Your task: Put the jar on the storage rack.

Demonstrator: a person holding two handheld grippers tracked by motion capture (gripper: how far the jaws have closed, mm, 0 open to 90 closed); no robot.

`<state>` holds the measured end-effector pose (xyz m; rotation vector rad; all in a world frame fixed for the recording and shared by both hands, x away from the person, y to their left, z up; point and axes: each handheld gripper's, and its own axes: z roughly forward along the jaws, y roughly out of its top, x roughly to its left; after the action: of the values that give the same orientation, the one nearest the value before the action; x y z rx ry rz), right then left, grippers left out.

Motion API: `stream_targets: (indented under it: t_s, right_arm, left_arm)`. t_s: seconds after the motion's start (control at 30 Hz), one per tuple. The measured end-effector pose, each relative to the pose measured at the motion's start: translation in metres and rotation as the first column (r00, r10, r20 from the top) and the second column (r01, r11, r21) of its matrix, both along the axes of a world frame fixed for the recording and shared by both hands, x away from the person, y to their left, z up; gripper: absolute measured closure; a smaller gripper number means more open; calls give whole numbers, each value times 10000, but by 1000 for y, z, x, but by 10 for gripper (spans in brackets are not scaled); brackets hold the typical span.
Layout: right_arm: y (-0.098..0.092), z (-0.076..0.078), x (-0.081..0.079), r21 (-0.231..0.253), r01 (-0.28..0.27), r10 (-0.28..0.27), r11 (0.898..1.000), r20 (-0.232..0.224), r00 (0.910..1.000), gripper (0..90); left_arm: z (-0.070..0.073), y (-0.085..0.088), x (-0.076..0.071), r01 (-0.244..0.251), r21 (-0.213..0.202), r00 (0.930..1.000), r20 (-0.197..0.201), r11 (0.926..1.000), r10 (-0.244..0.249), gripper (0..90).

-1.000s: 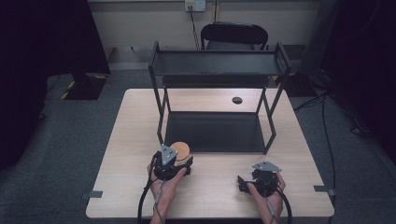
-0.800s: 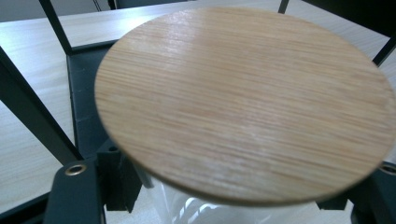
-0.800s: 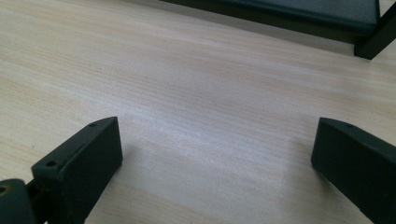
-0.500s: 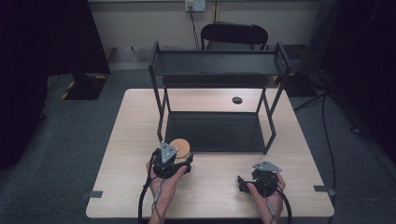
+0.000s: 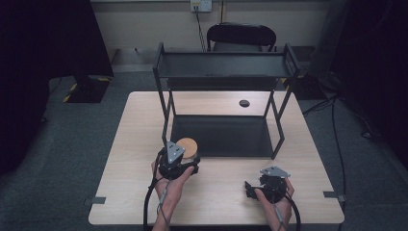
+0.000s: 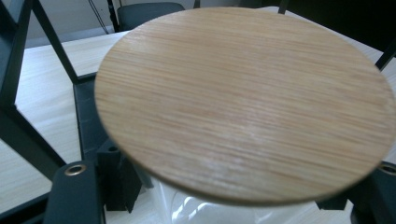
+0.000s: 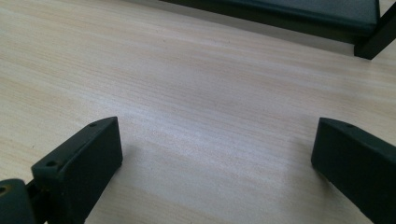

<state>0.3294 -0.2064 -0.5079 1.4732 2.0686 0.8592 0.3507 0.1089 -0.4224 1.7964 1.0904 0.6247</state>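
Left gripper [image 5: 179, 162] holds a clear jar with a round wooden lid [image 6: 243, 100] at the shelf rack's front edge.

The jar [image 6: 224, 212] sits between the left jaws, which flank its clear body and appear to pinch it just below the lid, close to the rack's [image 5: 223, 101] front-left post on the counter [image 5: 134, 159]. The right gripper [image 7: 219, 158] rests low over bare counter, well apart, its jaws spread wide with nothing between them. The likely risk is a slip: smooth clear walls give the jaws little bite, so a tilt could drop the jar. The lid or jar could also knock the post or the lower tray's rim if carried forward carelessly.
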Motion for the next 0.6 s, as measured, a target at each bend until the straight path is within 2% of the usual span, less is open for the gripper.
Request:
stream_targets:
  t_s: [0.27, 0.6]
  right_arm:
    - [0, 0, 0, -6, -4, 4, 10000, 1, 10000, 9]
    - [0, 0, 0, -1, -1, 1, 10000, 1, 10000, 9]
  left_arm:
    - [11, -7, 4, 206, -138, 9998, 46, 9997, -206, 264]
    - [26, -19, 10, 452, 145, 9986, 265, 9989, -455, 264]
